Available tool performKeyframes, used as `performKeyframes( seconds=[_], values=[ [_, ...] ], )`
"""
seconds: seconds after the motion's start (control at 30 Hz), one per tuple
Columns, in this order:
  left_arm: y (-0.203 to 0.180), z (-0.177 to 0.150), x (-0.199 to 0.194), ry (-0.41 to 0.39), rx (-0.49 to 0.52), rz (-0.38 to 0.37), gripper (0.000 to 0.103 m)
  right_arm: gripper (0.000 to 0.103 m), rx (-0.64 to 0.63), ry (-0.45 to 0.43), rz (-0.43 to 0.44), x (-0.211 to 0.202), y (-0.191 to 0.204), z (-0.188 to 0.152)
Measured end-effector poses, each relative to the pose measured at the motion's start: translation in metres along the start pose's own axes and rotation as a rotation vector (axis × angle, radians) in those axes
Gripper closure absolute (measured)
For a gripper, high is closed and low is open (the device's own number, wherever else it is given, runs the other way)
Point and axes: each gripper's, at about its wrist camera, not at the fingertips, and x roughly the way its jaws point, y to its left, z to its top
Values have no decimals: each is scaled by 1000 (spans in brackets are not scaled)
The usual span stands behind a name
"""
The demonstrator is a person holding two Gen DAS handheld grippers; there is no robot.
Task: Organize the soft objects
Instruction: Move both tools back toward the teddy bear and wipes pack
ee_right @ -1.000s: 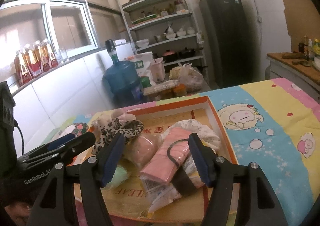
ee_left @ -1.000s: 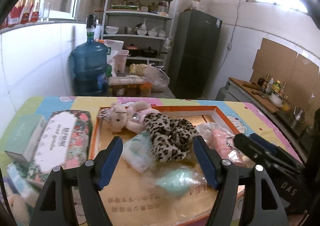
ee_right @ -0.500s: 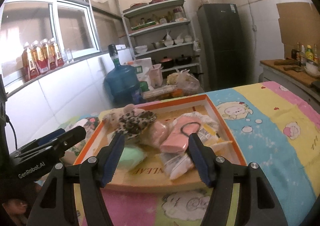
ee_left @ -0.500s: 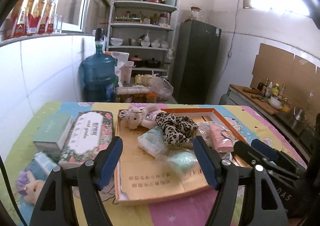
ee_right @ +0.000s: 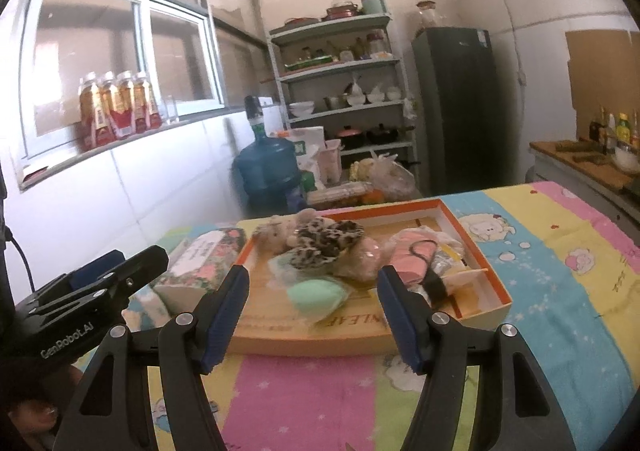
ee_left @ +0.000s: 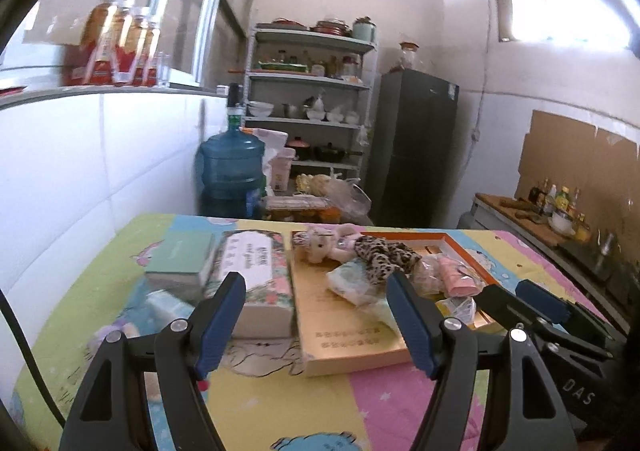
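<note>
A: Surfaces? tray looks like matt cardboard with an orange rim. Tablecloth is printed cloth.
B: Leopard scrunchie is fuzzy fabric, plush toy is soft pile, packets are glossy plastic film.

A blue water jug stands beside grey shelves.

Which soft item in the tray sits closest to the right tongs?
The mint-green pouch, at the tray's near edge between the open right tongs; the leopard scrunchie and plush bunny lie farther back.
</note>
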Motion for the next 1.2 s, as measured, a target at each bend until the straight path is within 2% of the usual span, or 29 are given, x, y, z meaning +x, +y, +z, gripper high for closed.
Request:
performKeyframes(
  seconds=[0.53, 0.87, 1.07, 1.2],
  values=[
    [47, -25, -57, -45, -19, 127, 31, 35, -100, 11, 109, -19, 78, -22],
    [92, -35, -95, -78, -50, 225, 31, 35, -146, 11, 162, -25, 110, -30],
    [120, -45, -110, -76, -60, 276, 31, 35, -161, 42, 200, -17, 130, -39],
    [137, -51, -110, -56, -85, 277, 31, 35, -176, 79, 230, -5, 144, -46]
  ],
)
